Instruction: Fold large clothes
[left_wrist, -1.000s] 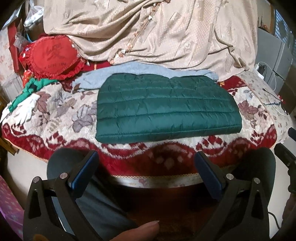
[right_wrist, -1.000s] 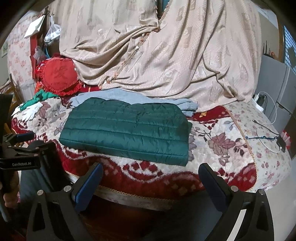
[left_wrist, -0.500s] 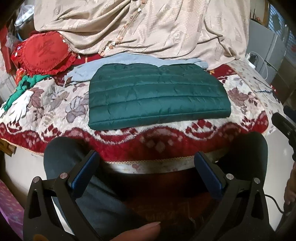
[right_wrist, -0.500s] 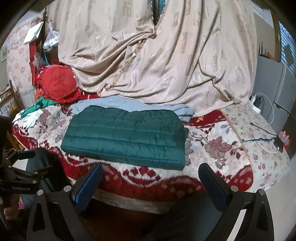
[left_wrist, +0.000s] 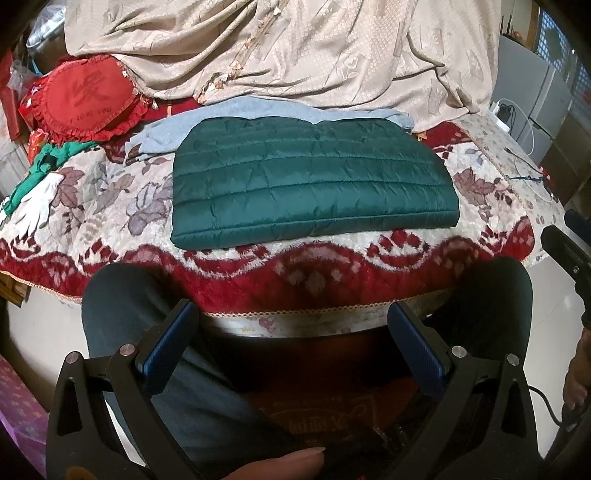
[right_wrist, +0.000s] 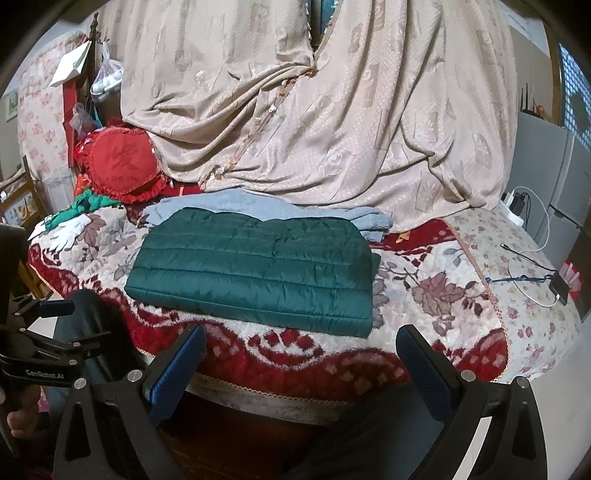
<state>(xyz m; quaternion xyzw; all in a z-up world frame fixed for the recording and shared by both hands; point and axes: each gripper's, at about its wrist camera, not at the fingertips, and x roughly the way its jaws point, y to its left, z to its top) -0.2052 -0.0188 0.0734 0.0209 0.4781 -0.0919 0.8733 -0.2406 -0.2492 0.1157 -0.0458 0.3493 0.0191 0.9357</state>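
While both grippers (left_wrist: 291, 345) (right_wrist: 301, 363) gape wide, empty, the quilted green jacket (left_wrist: 310, 188) lies folded rectangular on plush blanket (left_wrist: 110, 206).

A dark green quilted puffer jacket (left_wrist: 310, 181), stitched in horizontal bands, lies folded on a plush bed blanket (left_wrist: 96, 192) that is cream with mauve-brown leaves and a deep red scalloped border dotted with cream diamonds. Behind the jacket is a pale grey-blue folded garment (right_wrist: 258, 208). A round red ruffled cushion (left_wrist: 85, 98) carries a darker red character. Beige damask drapery (right_wrist: 332, 110) with a tone-on-tone floral weave hangs behind. Each black claw has dark blue finger pads (left_wrist: 170, 343).
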